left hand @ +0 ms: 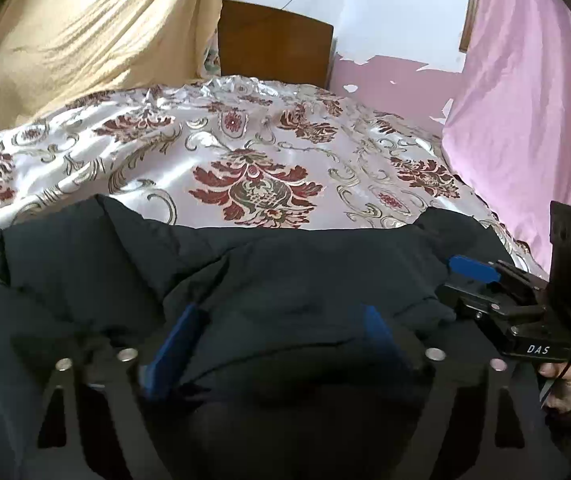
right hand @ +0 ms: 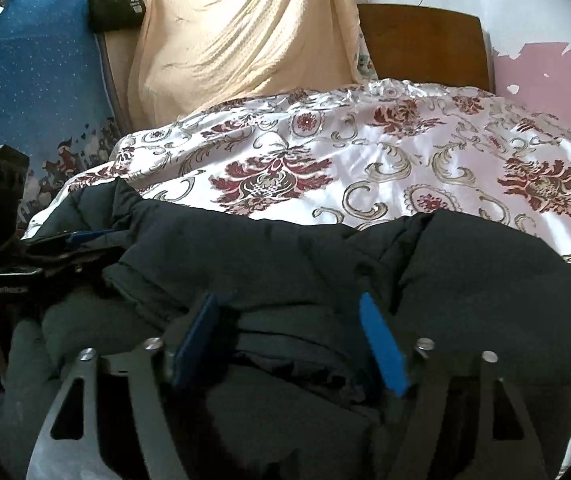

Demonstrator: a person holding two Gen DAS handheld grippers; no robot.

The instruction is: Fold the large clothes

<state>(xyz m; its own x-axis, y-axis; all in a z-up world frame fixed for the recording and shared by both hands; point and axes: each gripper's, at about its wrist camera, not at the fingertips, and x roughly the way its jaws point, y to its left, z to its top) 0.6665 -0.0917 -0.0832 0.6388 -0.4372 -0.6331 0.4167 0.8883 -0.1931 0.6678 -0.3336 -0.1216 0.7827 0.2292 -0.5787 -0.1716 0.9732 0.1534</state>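
Observation:
A dark navy padded jacket (left hand: 285, 272) lies bunched across the near part of the bed, seen also in the right wrist view as the same jacket (right hand: 465, 280). My left gripper (left hand: 279, 340) stands open over its folds, blue pads wide apart, with fabric bulging between them but not pinched. My right gripper (right hand: 291, 340) is open too, over a thick folded edge of the jacket. In the left wrist view the right gripper (left hand: 461, 284) sits at the jacket's right end, held by a hand (left hand: 565, 384).
The bed is covered by a white satin spread with red floral patterns (left hand: 245, 152). A wooden headboard (left hand: 273, 44) stands at the far end. Yellow cloth (right hand: 245, 40) hangs at the left, pink cloth (left hand: 525, 100) at the right. A black bag (right hand: 115, 4) sits at the back left.

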